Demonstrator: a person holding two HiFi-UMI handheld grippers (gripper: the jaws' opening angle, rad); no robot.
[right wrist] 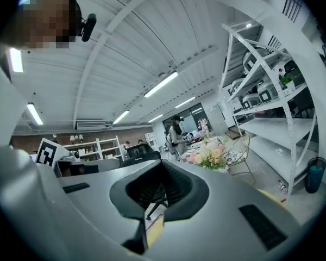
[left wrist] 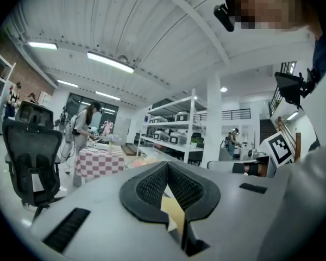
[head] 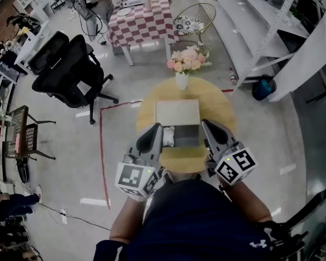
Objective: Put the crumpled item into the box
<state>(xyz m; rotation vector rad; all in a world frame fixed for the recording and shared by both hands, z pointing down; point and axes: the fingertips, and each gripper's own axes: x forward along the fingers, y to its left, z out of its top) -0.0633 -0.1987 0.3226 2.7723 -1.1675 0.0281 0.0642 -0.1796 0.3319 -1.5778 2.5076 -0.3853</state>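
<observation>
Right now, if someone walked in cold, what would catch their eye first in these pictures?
First, the left gripper and the right gripper, both shut with nothing in them, flanking a grey box on the round yellow table. Next, the vase of pink flowers at the table's far edge. Beyond it is a red-checked table, with black office chairs to the left.

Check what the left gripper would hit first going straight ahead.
Likely nothing near: the left gripper aims over the table, seemingly between flowers and box; depth beyond is unclear.
</observation>
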